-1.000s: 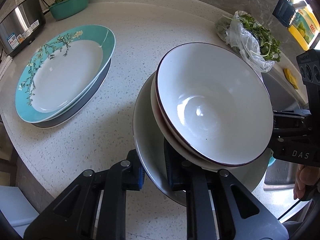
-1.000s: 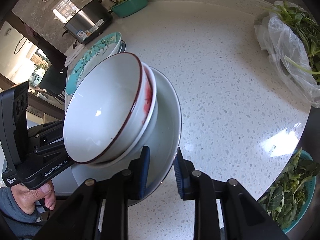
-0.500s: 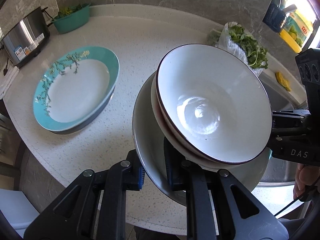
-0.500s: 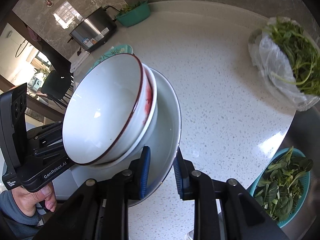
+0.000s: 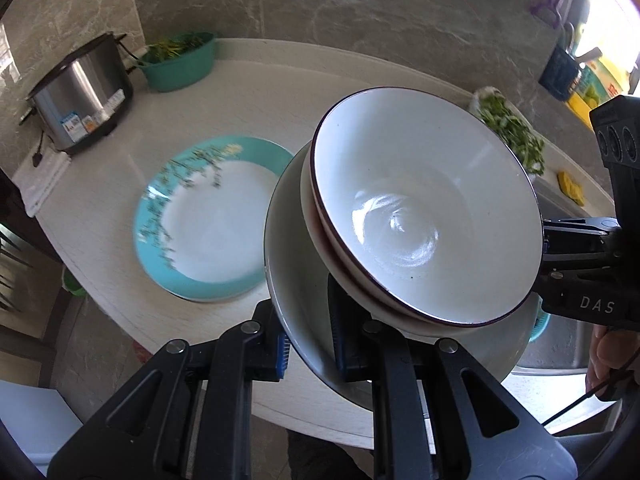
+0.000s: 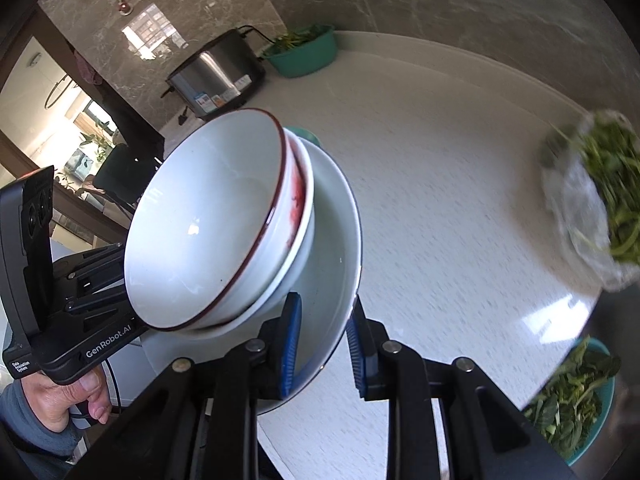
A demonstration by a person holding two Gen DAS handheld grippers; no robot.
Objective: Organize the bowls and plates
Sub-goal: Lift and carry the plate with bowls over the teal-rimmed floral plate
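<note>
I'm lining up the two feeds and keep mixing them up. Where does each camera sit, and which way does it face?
Left wrist: on the left gripper, looking down along its fingers at the white plate with stacked bowls and the teal plate; the right gripper shows at the right.
Right wrist: on the right gripper, facing the same stack from the opposite rim; a hand holds the left gripper.
Shared: the stack, countertop, steel cooker.

Two nested white bowls (image 5: 424, 216) on tilted white plate (image 5: 296, 280), airborne
</note>
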